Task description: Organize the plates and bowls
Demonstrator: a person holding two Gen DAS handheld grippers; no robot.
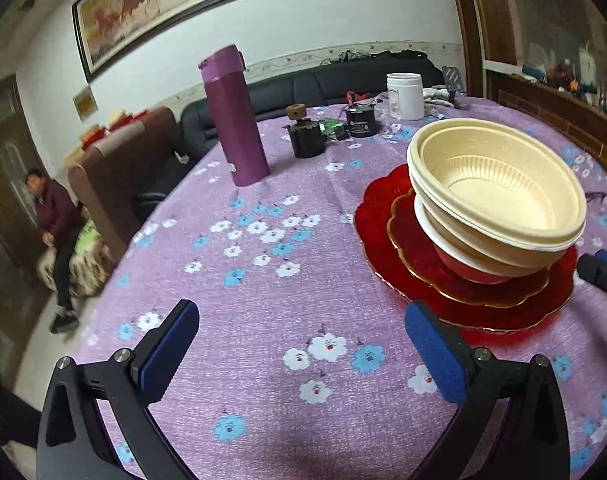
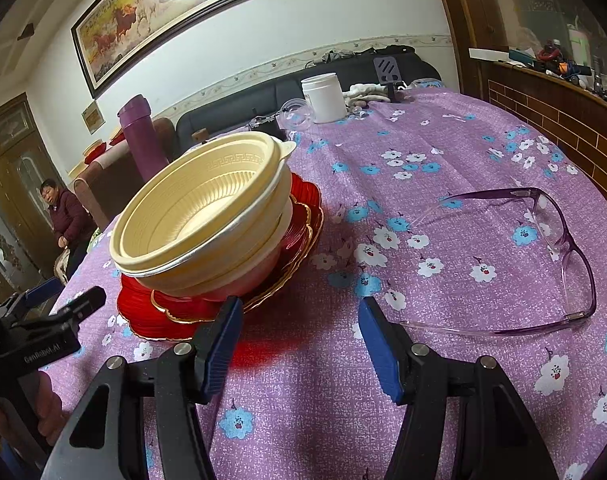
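A stack of cream bowls [image 1: 499, 192] sits on a white and red bowl [image 1: 463, 268], which rests on red scalloped plates with a gold rim [image 1: 387, 208] at the right of the table. The same stack [image 2: 199, 212] and red plates [image 2: 143, 312] show in the right wrist view. My left gripper [image 1: 301, 354] is open and empty, just left of the plates' near edge. My right gripper [image 2: 299, 344] is open and empty, just in front of the plates. Its tip shows at the far right of the left wrist view [image 1: 601, 272].
A round table with a purple flowered cloth [image 1: 263, 272]. A purple flask [image 1: 233, 116], dark small jars [image 1: 307, 136], a white jar [image 1: 403, 96] at the back. Purple glasses [image 2: 551, 240] lie right of the stack. A person [image 1: 55, 220] sits beyond the table's left edge.
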